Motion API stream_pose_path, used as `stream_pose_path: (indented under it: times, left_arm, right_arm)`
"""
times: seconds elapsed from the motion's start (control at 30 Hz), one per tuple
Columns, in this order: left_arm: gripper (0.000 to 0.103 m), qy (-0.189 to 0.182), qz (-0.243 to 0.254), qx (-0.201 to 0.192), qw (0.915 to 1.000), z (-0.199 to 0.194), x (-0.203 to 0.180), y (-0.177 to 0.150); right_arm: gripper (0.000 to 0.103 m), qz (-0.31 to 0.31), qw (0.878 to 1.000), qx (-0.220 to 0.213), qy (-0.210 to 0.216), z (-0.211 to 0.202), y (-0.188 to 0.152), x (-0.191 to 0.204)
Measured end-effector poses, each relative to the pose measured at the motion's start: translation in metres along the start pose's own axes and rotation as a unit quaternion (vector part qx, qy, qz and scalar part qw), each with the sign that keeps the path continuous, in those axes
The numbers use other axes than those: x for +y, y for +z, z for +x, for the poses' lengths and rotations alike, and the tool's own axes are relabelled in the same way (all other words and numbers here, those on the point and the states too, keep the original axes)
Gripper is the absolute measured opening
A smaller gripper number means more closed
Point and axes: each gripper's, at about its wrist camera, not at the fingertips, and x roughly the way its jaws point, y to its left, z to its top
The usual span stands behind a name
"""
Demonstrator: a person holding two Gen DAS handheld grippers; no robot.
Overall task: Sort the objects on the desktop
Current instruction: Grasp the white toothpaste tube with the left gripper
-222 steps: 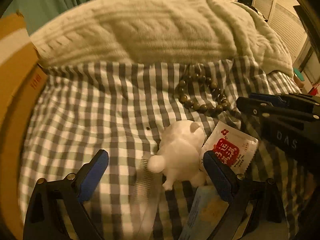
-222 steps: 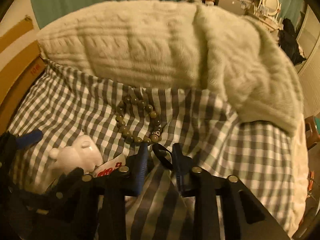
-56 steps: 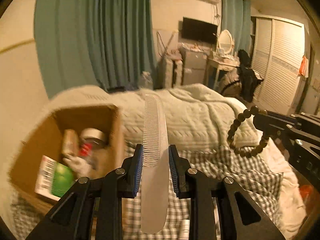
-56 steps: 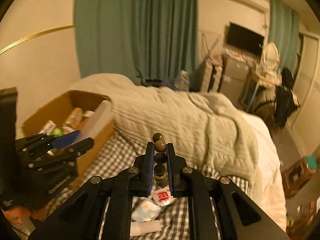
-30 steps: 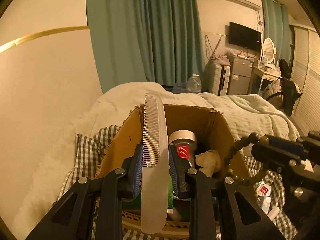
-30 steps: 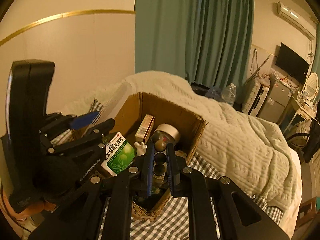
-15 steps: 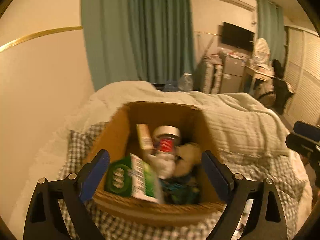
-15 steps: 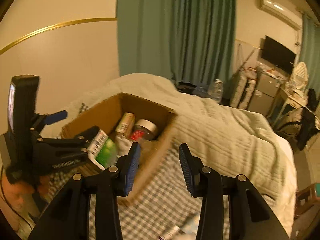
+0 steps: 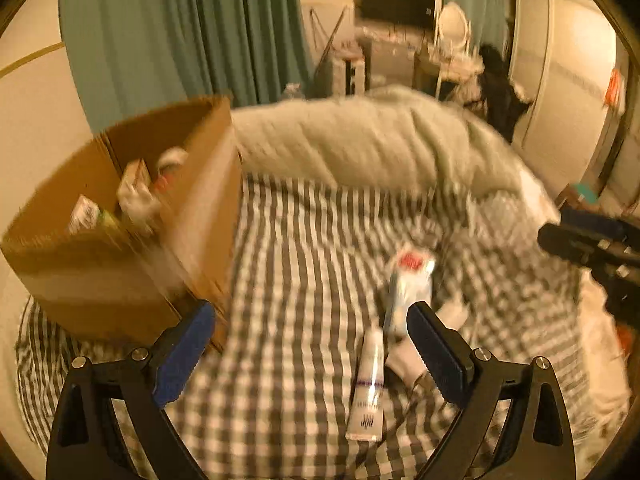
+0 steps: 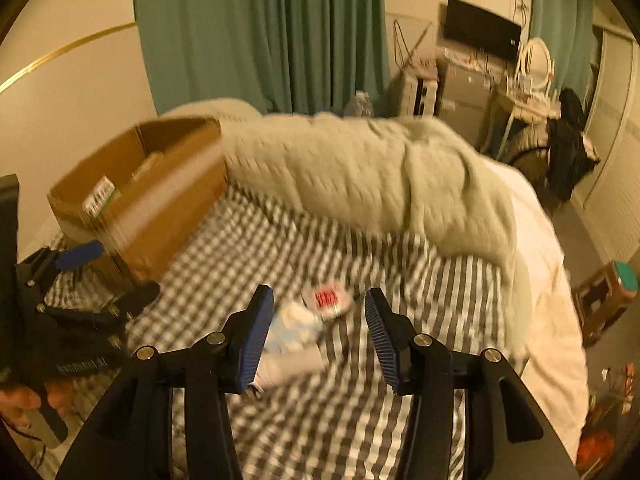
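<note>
Both views are blurred, so small details are hard to read. The left gripper (image 9: 308, 344) has its blue-padded fingers (image 9: 182, 354) spread wide with nothing between them, held above a bed covered by a checked sheet (image 9: 304, 248). Beyond the left finger and just beside it stands an open cardboard box (image 9: 120, 240) with several packages inside; what they are cannot be told. Close to the inner side of the right finger lies a white tube (image 9: 370, 388), pointing away along the fingers, and beyond that finger's tip lie a pale blue packet (image 9: 404, 292) and a small white sachet with a red label (image 9: 412, 260). The right gripper (image 10: 318, 334) also has its fingers (image 10: 256, 336) spread apart and empty. Between them, past the tips, lie the sachet (image 10: 328, 299) and, nearer the left finger, the blue packet (image 10: 294, 328). Farther beyond the fingers a pale knitted blanket (image 10: 360, 176) is bunched across the bed, and the box (image 10: 148, 192) stands well off past the left finger.
</note>
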Motion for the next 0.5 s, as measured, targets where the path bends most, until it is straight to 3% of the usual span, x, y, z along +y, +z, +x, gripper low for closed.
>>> stream_pose_path:
  times: [0.07,0.13,0.2,0.4,0.43,0.5]
  left_arm:
    - [0.099,0.0,0.021,0.011,0.9997,0.014,-0.014,-0.016]
    - [0.099,0.022,0.046,0.03,0.9983,0.032,-0.022,-0.031]
    - [0.099,0.038,0.042,0.05,0.9972,0.045,-0.021,-0.039]
    - [0.096,-0.018,0.04,0.086,0.9953,0.061,-0.023,-0.05]
    - [0.093,-0.022,0.047,0.092,0.9944,0.065,-0.026,-0.051]
    - [0.077,-0.022,0.068,0.111,0.9912,0.077,-0.036,-0.057]
  right_arm:
    - [0.047,0.002,1.0,0.007,0.004,0.011,-0.018,-0.005]
    - [0.047,0.0,1.0,0.013,0.005,0.022,-0.032,-0.007]
    - [0.047,0.008,1.0,0.015,0.015,0.03,-0.041,-0.009]
    - [0.047,0.038,0.998,0.031,0.043,0.053,-0.057,-0.009]
    - [0.047,0.041,0.998,0.032,0.045,0.055,-0.059,-0.009]
    - [0.049,0.048,0.997,0.034,0.048,0.057,-0.059,-0.009]
